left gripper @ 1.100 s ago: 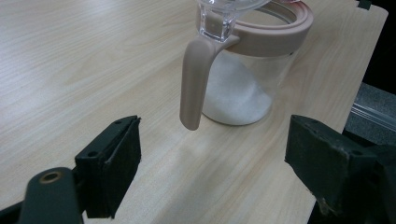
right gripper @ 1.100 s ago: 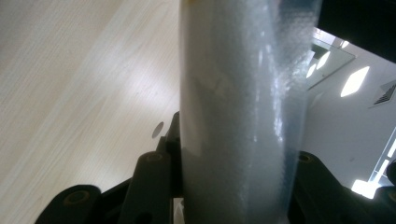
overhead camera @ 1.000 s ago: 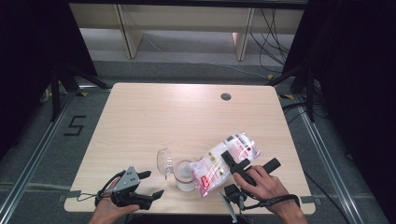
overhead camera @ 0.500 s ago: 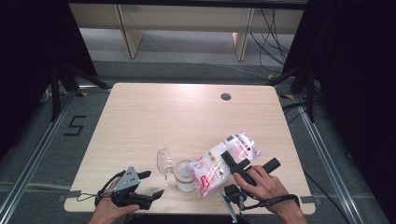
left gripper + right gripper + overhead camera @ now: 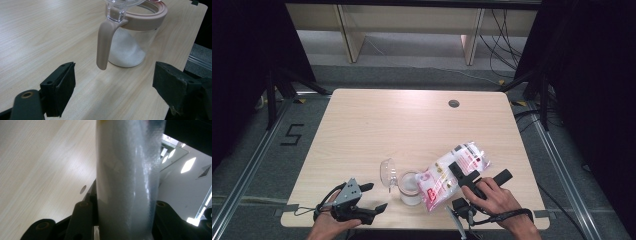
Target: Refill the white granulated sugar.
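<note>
Right gripper [image 5: 473, 181]: jaws clamped on a red-and-white printed plastic bag [image 5: 453, 175] of white granules, held tilted, its lower mouth end at the jar.
Bag axis: long axis runs from far-right and higher down to near-left; in the right gripper view the translucent bag [image 5: 127, 180] stands pinched between the two jaws.
Jar: a clear glass jar with a pinkish-beige rim and handle [image 5: 130, 37], partly filled with white powder, standing near the table's front edge; its clear hinged lid [image 5: 387, 172] is swung open to the left.
Left gripper [image 5: 368, 197]: jaws wide apart, gripping nothing, resting near the front edge, left of the jar and nearer to its handle.
Judgement: likely pouring; the bag's mouth must remain over the rim.
Clearance: the light wooden table [image 5: 412, 120] is open beyond; little margin at the near edge.
</note>
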Available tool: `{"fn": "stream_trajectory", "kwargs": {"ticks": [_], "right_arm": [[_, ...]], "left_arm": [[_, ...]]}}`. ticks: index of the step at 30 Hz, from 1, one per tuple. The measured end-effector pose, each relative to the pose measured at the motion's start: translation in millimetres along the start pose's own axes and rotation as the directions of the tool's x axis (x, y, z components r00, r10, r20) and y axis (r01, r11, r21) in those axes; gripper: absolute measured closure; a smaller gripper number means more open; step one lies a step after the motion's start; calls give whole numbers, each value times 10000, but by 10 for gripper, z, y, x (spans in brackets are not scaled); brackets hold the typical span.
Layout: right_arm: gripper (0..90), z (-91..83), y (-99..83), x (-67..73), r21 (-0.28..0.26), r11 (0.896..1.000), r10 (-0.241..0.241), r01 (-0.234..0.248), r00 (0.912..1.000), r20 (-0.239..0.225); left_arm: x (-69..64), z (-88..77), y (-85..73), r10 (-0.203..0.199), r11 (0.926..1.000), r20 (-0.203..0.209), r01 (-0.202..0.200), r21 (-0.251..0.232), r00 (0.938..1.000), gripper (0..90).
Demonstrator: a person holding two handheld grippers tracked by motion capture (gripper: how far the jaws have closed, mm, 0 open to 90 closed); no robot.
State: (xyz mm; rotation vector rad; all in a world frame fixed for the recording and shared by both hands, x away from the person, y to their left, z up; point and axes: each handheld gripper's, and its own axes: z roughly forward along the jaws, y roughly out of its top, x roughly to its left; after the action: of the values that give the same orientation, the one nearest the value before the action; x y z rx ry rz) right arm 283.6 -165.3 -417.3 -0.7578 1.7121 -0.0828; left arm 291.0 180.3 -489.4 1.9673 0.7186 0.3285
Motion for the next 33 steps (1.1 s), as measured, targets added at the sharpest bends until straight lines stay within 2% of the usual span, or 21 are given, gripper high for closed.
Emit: {"fn": "stream_trajectory", "kwargs": {"ticks": [8, 9, 14, 15, 17, 22, 23, 27, 33], "right_arm": [[675, -28, 7, -28, -73, 9998, -165, 165, 9999, 19], [676, -33, 17, -21, -105, 9999, 47, -47, 10000, 0], [676, -26, 24, -32, -182, 9998, -68, 68, 10000, -37], [676, -26, 25, -47, -144, 9995, -268, 266, 9996, -110], [676, -25, 22, -58, -147, 9995, -295, 294, 9995, -112], [676, -25, 20, -66, -153, 9997, -191, 190, 9998, -67], [677, -30, 16, -83, -120, 9992, -385, 384, 9992, -86], [677, -26, 14, -93, -150, 9987, -495, 492, 9986, -177], [677, -12, 14, -83, -214, 9991, -380, 378, 9992, -93]], "left_arm": [[-1, 0, 0, -5, 10000, 1, 5, -2, 10000, 179], [-1, 0, 1, -6, 10000, 1, 6, -6, 10000, 180], [1, -1, 1, 1, 10000, -5, -1, -5, 10000, 180], [2, 0, 0, -10, 10000, -3, 10, -6, 10000, 179], [1, 1, -1, -14, 10000, 1, 14, -4, 10000, 180], [1, 0, 0, -4, 10000, -2, 4, -7, 10000, 179], [1, -1, -1, 0, 10000, -4, 0, 1, 10000, 179], [1, 3, -1, -18, 10000, 12, 18, -21, 10000, 179], [2, 5, -3, -39, 10000, 14, 39, -43, 10000, 179]]}}
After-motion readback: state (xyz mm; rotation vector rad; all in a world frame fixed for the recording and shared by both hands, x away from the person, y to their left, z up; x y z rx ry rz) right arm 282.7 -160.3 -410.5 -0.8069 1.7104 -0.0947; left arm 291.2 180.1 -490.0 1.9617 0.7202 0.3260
